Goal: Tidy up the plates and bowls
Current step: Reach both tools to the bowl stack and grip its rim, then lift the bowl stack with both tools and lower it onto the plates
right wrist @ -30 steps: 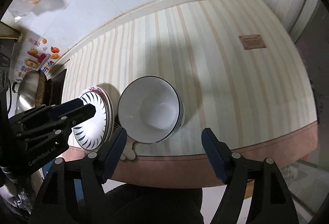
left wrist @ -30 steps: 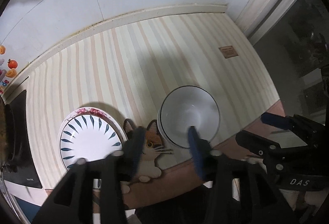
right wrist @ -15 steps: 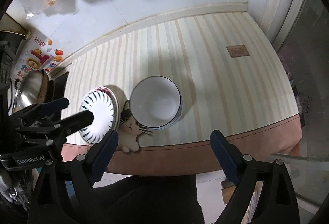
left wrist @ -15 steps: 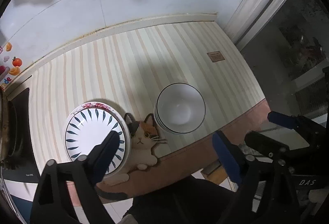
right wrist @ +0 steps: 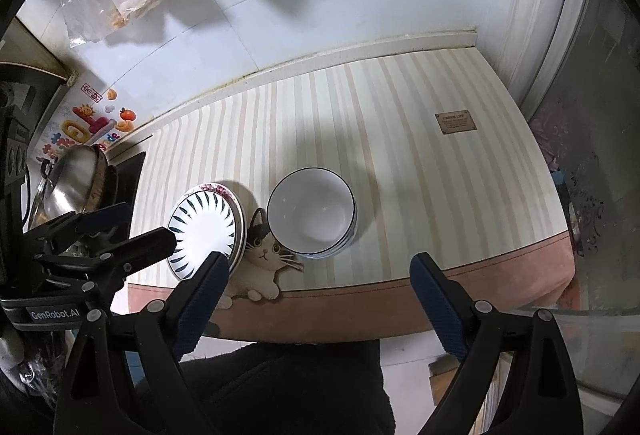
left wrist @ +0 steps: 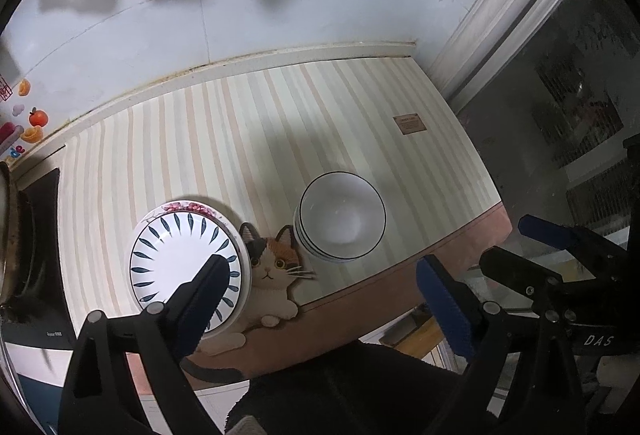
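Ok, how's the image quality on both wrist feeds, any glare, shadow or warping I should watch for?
Left wrist: sharp, heavy fisheye bending of the counter edge; a shadow crosses the striped top behind the bowls. Right wrist: equally warped, bowls and plates evenly lit, no glare; dark vignette in the corners.

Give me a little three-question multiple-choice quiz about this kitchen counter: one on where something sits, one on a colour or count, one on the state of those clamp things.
1. What lies between the plates and the bowls?
A. a cat-shaped mat
B. a spoon
C. a cup

2. What colour is the top bowl's rim line?
A. red
B. dark
C. yellow

3. How do the left gripper and right gripper stand?
A. both shut on plates
B. one holds a bowl
C. both open, holding nothing

Answers:
1. A, the cat mat sits between them.
2. B, a thin dark line rings it.
3. C, both jaws are wide apart and empty.
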Demonstrator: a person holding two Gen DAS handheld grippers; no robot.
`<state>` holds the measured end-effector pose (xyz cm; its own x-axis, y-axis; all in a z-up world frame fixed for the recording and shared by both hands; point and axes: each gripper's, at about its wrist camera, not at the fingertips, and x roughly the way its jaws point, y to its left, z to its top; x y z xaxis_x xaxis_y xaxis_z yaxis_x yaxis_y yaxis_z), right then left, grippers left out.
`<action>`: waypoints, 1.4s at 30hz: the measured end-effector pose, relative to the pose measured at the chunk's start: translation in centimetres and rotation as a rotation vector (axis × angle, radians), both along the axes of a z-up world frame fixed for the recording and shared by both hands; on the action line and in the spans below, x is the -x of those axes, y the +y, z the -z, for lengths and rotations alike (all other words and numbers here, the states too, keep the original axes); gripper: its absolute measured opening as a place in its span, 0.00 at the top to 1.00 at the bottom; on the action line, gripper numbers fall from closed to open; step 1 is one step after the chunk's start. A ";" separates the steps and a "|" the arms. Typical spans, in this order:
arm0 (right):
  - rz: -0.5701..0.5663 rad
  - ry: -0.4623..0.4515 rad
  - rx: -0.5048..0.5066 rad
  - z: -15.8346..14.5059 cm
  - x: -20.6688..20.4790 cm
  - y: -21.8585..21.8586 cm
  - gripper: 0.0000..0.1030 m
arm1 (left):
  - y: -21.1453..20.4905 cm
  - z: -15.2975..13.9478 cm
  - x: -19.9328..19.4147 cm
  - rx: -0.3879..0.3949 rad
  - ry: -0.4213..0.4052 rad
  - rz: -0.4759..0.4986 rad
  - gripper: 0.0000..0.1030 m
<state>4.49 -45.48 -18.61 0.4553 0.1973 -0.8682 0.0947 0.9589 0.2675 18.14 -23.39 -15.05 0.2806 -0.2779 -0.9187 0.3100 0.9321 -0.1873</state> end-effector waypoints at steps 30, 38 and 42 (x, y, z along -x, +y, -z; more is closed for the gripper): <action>-0.065 0.263 -0.519 26.7 -13.7 -4.8 0.08 | -1.7 22.5 -13.0 0.135 0.425 -0.063 0.11; -0.067 0.314 -0.614 29.2 -14.9 -4.1 0.47 | -2.9 24.2 -13.1 0.210 0.522 -0.023 0.41; -0.067 0.304 -0.619 29.3 -14.9 -3.9 0.47 | -2.3 24.0 -12.8 0.226 0.520 -0.050 0.42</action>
<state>19.37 -49.42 -47.93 0.1793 0.7171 -0.6735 0.1978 0.6444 0.7387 30.93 -25.71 -39.05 -0.1747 -0.4819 -0.8587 0.0807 0.8621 -0.5002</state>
